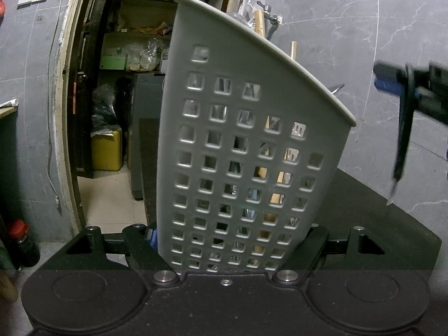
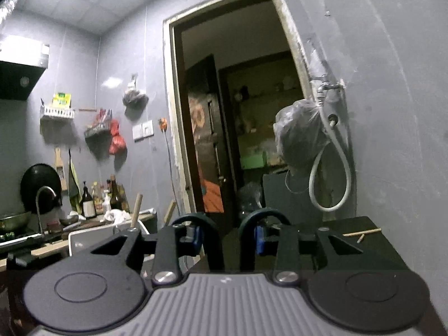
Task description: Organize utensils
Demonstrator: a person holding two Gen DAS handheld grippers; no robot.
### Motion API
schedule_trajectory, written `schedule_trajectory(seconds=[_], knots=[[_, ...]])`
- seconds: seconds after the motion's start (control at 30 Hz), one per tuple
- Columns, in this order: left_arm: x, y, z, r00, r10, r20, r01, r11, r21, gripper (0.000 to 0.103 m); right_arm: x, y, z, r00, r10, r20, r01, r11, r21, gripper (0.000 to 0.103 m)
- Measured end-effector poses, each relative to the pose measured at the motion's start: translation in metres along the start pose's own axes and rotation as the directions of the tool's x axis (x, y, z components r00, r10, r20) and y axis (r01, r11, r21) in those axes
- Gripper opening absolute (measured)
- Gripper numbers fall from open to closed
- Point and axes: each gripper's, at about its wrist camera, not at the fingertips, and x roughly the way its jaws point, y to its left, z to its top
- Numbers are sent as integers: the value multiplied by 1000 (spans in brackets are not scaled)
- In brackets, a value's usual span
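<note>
My left gripper is shut on a grey perforated utensil holder and holds it upright just in front of the camera. Wooden handles and metal utensils show above its rim and through its holes. My right gripper is shut on a pair of scissors with dark handle loops around its fingers. In the left wrist view the right gripper is at the far right edge, with the scissors' blades hanging point down. A pair of wooden chopsticks lies on the black table.
An open doorway leads to a storage room with shelves. A tap with a hose and a bagged object hang on the grey wall at the right. A counter with a sink, bottles and a pan stands at the left.
</note>
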Motion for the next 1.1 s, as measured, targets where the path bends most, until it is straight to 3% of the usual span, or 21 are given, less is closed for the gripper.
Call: schedule_trajectory(seconds=[0.23,0.5,0.57,0.8,1.1], knots=[[0,4,-1,1000,-11,3,11,1000,-8,79,8,35,53,998,55,-43,-57,997,-51,41],[1,7,-2,1000,-14,3,14,1000,-10,79,27,95,103,969,245,41,-239,964,-115,41],[1,7,-2,1000,-14,2,14,1000,-9,79,39,110,109,956,292,28,-287,951,-116,41],[1,7,-2,1000,-14,3,14,1000,-10,79,65,142,115,939,345,16,-339,928,-153,41],[1,7,-2,1000,-15,2,15,1000,-10,79,84,155,109,931,365,5,-359,916,-178,41]])
